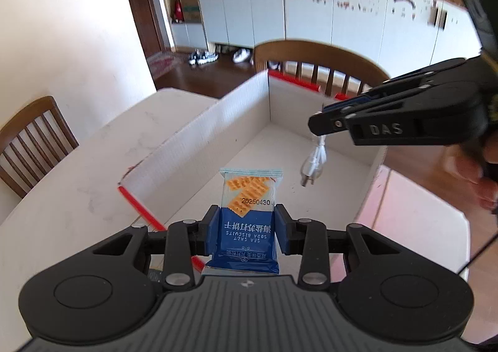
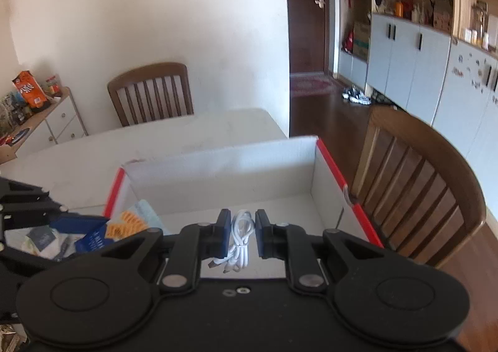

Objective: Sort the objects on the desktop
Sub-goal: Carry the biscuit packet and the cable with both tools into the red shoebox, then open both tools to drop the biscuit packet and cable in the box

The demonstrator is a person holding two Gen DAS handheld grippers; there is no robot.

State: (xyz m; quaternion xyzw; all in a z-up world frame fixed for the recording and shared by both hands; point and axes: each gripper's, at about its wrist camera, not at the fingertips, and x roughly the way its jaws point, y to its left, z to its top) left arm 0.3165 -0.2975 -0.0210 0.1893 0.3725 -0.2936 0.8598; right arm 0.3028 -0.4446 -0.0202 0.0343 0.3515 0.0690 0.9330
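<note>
My left gripper (image 1: 246,229) is shut on a blue soda-biscuit packet (image 1: 247,212) and holds it over the near edge of a white cardboard box with red rims (image 1: 202,134). My right gripper (image 2: 242,235) is shut on a coiled white USB cable (image 2: 240,235) and holds it above the inside of the same box (image 2: 218,162). In the left wrist view the right gripper (image 1: 323,121) comes in from the right, with the cable (image 1: 314,162) hanging from its tips over the box floor. The packet (image 2: 124,224) and the left gripper (image 2: 62,218) show at the lower left of the right wrist view.
The box sits on a white table (image 1: 77,171). Wooden chairs stand at the left (image 1: 34,140), beyond the box (image 1: 317,59) and at the right (image 2: 420,190). Loose items (image 2: 40,243) lie on the table under the left gripper. A side cabinet (image 2: 46,121) holds snacks.
</note>
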